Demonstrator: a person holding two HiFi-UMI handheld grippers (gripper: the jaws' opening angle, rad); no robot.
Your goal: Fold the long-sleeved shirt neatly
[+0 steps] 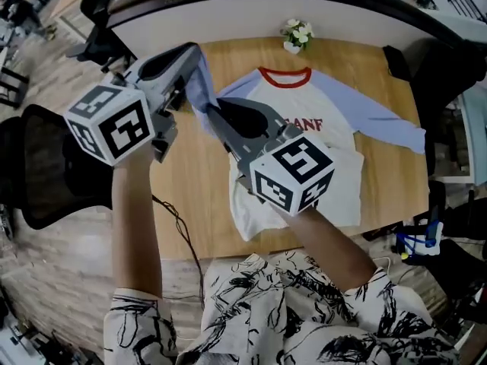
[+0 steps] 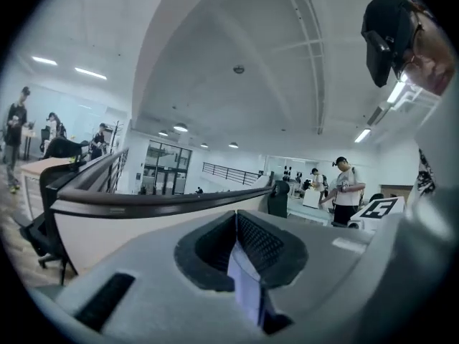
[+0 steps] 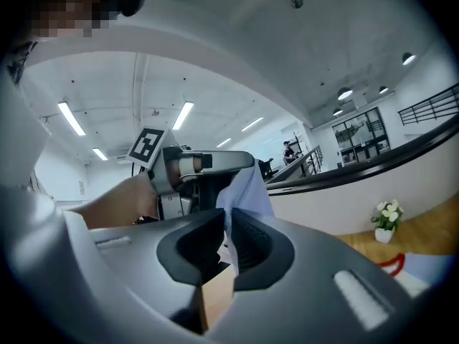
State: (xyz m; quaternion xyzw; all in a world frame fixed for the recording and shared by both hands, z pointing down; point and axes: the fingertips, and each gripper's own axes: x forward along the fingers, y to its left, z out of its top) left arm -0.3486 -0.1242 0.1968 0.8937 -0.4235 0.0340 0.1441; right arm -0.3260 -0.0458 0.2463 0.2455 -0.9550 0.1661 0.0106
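The long-sleeved shirt (image 1: 319,139), white with light blue sleeves and a red collar, lies on the wooden table (image 1: 388,196). Its right sleeve (image 1: 380,120) lies spread out flat. The other sleeve (image 1: 199,82) is lifted off the table between both grippers. My left gripper (image 1: 195,53) is shut on the sleeve's blue cloth (image 2: 244,278) near its end, held high and roughly level. Just below and to the right, my right gripper (image 1: 212,111) is shut on the same sleeve (image 3: 228,244), nearer the shoulder. The left gripper (image 3: 202,169) shows close ahead in the right gripper view.
A small white pot of flowers (image 1: 297,35) stands at the table's far edge, also in the right gripper view as the flower pot (image 3: 387,221). A curved white counter (image 1: 228,14) runs behind the table. A black chair (image 1: 46,166) stands left of it, and a cable (image 1: 179,226) hangs near the front edge.
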